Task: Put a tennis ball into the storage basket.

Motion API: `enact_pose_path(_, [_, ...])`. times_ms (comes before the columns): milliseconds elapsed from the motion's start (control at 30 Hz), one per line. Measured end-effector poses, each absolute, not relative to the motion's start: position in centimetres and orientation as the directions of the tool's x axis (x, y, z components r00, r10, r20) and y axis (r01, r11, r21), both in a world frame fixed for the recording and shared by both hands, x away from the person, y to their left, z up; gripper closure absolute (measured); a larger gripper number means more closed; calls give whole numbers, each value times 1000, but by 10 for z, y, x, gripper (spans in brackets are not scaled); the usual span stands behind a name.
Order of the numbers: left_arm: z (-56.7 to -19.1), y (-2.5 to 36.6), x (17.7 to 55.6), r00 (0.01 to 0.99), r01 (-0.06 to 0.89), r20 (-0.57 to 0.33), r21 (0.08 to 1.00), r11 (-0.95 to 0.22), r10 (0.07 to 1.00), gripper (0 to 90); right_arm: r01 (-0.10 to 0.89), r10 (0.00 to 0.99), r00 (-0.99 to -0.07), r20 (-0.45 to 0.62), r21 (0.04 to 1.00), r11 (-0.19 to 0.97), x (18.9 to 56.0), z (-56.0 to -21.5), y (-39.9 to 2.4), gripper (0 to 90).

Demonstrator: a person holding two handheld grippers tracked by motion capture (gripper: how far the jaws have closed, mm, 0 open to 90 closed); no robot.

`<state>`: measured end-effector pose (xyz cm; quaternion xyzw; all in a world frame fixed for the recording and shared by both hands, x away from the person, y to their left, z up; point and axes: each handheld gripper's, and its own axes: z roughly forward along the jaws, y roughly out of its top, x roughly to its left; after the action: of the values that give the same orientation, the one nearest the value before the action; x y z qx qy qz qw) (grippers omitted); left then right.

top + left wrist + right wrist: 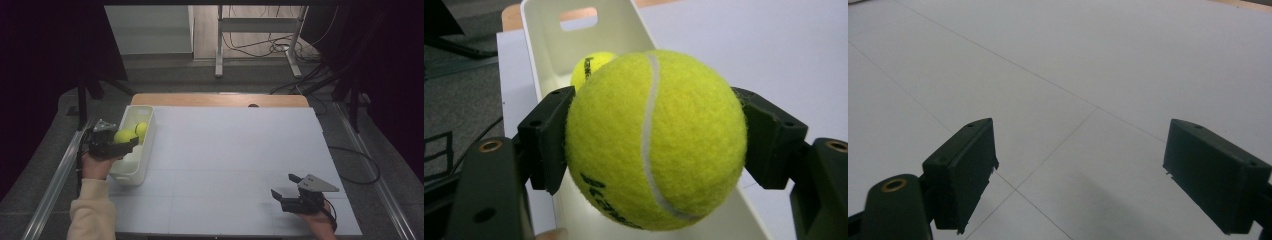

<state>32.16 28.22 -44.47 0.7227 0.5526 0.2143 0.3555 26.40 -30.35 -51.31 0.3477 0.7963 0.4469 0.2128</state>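
My left gripper is shut on a yellow tennis ball and holds it just over the long white bin at the table's left edge. In the left gripper view that tennis ball is pressed between both black pads. A second tennis ball lies inside the bin toward its far end, and it peeks out behind the held one as a second tennis ball. My right gripper rests near the table's front right, open, with only bare white board between its pads.
The white bin has a handle slot in its far end wall. The white board covers the table, with a wooden strip along the far edge. Beyond the table stand a metal frame's legs and loose cables on the floor.
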Motion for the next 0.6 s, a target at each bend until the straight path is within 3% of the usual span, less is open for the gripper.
enact_pose_path(600, [-450, 280, 325, 296, 682, -65, 713, -163, 953, 250, 364, 743, -668, -28, 859, 359, 264, -513, -304, 144])
